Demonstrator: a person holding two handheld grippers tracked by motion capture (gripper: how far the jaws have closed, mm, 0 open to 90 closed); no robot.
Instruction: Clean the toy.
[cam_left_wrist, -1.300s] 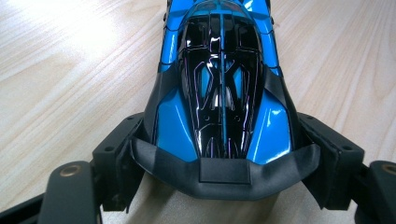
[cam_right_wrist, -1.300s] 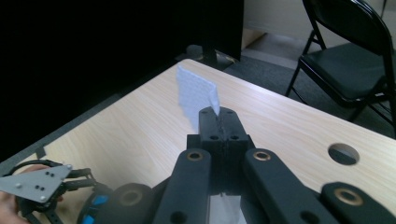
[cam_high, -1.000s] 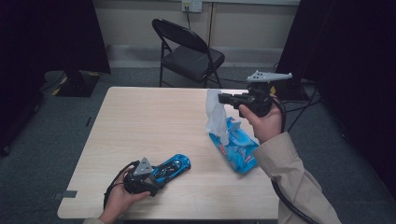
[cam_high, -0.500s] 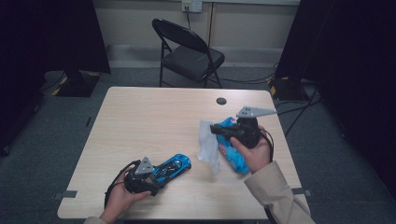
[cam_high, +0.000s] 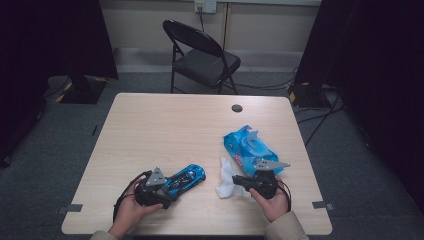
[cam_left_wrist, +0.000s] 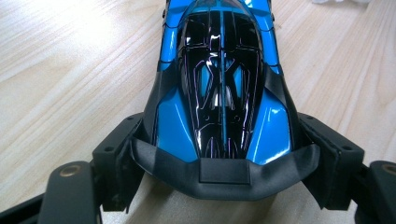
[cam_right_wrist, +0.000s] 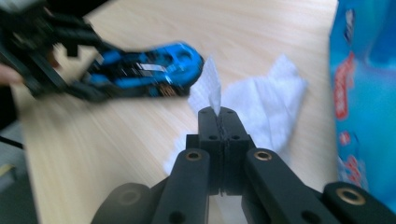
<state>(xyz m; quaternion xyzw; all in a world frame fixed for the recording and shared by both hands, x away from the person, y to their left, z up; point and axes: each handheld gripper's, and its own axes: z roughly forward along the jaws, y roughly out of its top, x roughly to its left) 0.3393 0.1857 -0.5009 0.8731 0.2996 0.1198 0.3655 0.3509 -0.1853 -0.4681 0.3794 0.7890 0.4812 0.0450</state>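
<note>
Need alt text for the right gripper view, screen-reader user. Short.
The right gripper, jaws shut, pinches a white wipe that trails onto a light wooden table. Beyond it, blurred, the left gripper holds a blue toy car, and a blue wipes pack runs along the right edge.

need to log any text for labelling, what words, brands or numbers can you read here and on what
Nothing can be read as text.
Blue wipes pack: red and white print on its side, also in the right gripper view, too blurred to read.
Blue toy car: glossy blue and black body, no lettering or number visible.
White wipe in the right gripper: plain.
Table: no markings.
</note>
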